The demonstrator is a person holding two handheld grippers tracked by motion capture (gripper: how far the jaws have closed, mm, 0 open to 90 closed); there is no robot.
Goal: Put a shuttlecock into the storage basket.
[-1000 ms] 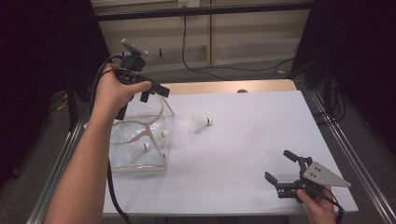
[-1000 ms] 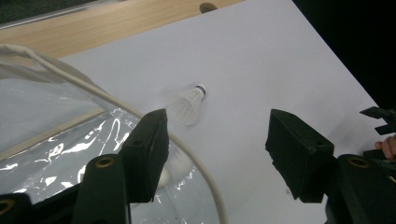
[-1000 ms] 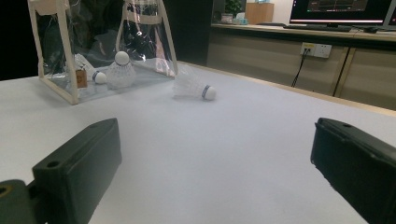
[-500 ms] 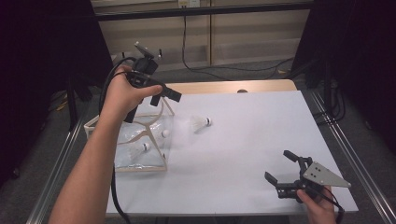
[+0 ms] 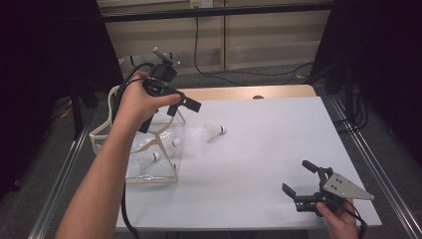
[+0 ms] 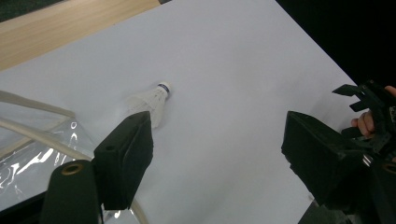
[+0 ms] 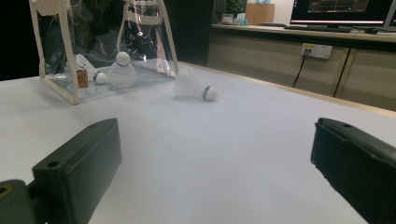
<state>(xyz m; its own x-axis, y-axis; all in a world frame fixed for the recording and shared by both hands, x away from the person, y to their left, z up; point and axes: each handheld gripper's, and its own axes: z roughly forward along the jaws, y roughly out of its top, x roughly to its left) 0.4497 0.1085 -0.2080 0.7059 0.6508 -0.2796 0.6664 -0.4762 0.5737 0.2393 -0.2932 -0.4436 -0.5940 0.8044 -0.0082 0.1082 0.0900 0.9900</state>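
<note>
The left gripper point(image 5: 176, 102) was held above the far left part of the white table point(image 5: 259, 164), over the clear plastic bag point(image 5: 149, 149) with beige trim. Its jaws had just been opening and stood wide, with nothing between them. In the left gripper view, the two black jaws framed the loose shuttlecock point(image 6: 149, 100), which lay on the table below them, well clear of both pads.

This shuttlecock point(image 5: 214, 131) lay on its side on the white surface, just beside the open end of the bag, with its cork end pointing away from the bag. Inside the bag there were two more shuttlecocks: one point(image 5: 149, 158) lay flat near the middle, and the other point(image 5: 171, 143) was closer to the mouth. In the right gripper view, the second one point(image 7: 121, 70) stood with its cork up.

The right gripper point(image 5: 304, 186) rested low at the near right corner of the table, well apart from the bag and from the loose shuttlecock. Its jaws were also spread wide and empty, and they pointed across the table toward the bag.
</note>
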